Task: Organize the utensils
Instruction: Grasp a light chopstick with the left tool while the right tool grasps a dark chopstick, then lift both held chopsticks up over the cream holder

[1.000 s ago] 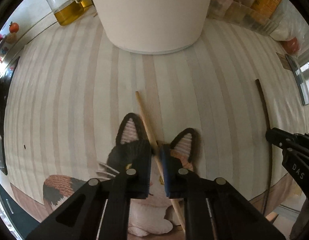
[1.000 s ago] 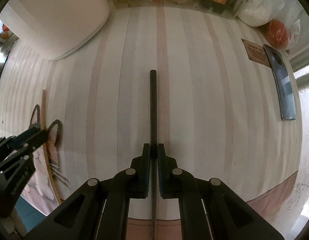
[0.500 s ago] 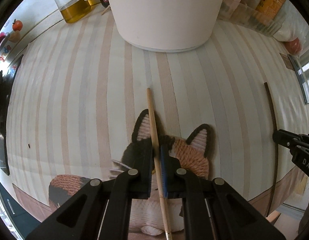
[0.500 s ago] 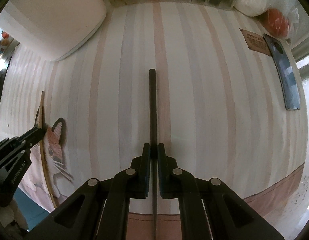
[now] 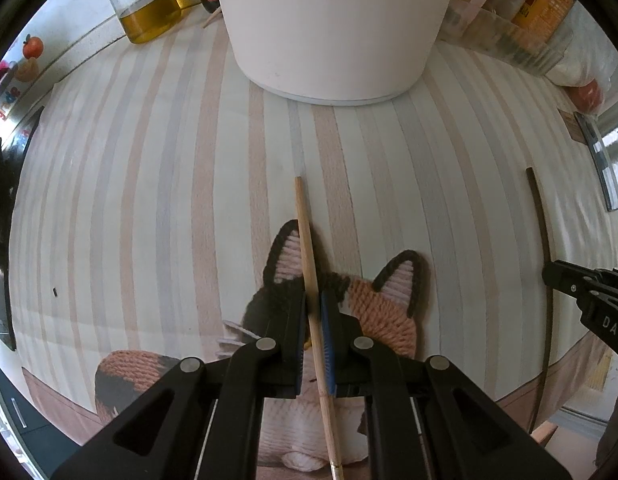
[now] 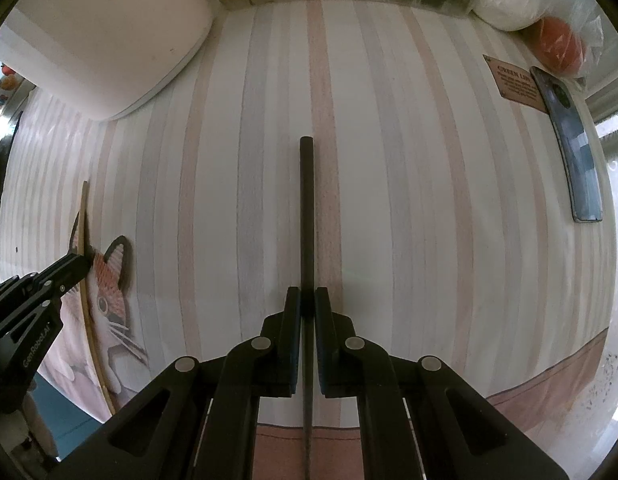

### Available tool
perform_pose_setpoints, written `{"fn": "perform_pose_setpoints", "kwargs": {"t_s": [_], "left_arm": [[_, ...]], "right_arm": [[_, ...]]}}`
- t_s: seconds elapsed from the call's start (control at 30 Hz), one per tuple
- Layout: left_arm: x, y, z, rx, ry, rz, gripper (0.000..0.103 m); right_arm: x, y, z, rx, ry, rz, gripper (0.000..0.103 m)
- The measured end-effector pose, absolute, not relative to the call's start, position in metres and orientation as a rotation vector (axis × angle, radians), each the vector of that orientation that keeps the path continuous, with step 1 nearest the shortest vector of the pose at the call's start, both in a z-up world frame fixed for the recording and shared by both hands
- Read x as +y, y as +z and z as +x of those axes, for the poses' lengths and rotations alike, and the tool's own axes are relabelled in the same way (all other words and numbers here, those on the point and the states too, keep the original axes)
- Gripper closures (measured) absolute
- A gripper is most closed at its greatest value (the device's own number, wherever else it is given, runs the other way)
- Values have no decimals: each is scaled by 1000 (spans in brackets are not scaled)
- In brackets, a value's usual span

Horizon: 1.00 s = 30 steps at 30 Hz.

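My left gripper (image 5: 315, 308) is shut on a light wooden chopstick (image 5: 305, 236), which runs forward between the pads over a cat-shaped knitted mat (image 5: 389, 304). My right gripper (image 6: 307, 304) is shut on a dark chopstick (image 6: 307, 200) that points straight ahead over the striped tablecloth (image 6: 409, 200). In the left wrist view the dark chopstick (image 5: 543, 248) and the right gripper (image 5: 589, 296) show at the right edge. In the right wrist view the left gripper (image 6: 49, 284) and the wooden chopstick (image 6: 87, 280) show at the left, over the cat mat (image 6: 109, 300).
A large white round container (image 5: 341, 28) stands at the back of the table, with an oil jug (image 5: 149, 0) and bottles to its left. Clear boxes and jars (image 5: 521, 20) line the back right. A phone (image 6: 569, 144), a card (image 6: 513, 80) and a bagged red fruit (image 6: 557, 44) lie at the right.
The left gripper has straightened the wooden chopstick, which was slanted a second ago, and more of the cat mat shows ahead of the fingers. The right gripper has drifted slightly with the dark chopstick still held.
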<state>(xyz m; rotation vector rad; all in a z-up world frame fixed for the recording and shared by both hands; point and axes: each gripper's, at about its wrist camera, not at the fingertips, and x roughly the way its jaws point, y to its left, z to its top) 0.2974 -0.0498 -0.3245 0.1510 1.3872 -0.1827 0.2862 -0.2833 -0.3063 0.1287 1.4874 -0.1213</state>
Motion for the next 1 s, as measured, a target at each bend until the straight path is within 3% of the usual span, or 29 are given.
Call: {"fn": "perform_pose_setpoints", "kwargs": {"t_s": [0.4, 1.0], "left_arm": [[-56, -323, 295, 1377, -189, 151, 99], [-48, -232, 281, 1184, -259, 78, 99]], "right_arm": [[-275, -304, 285, 1433, -138, 167, 97], [-275, -239, 256, 1164, -52, 265, 97]]}}
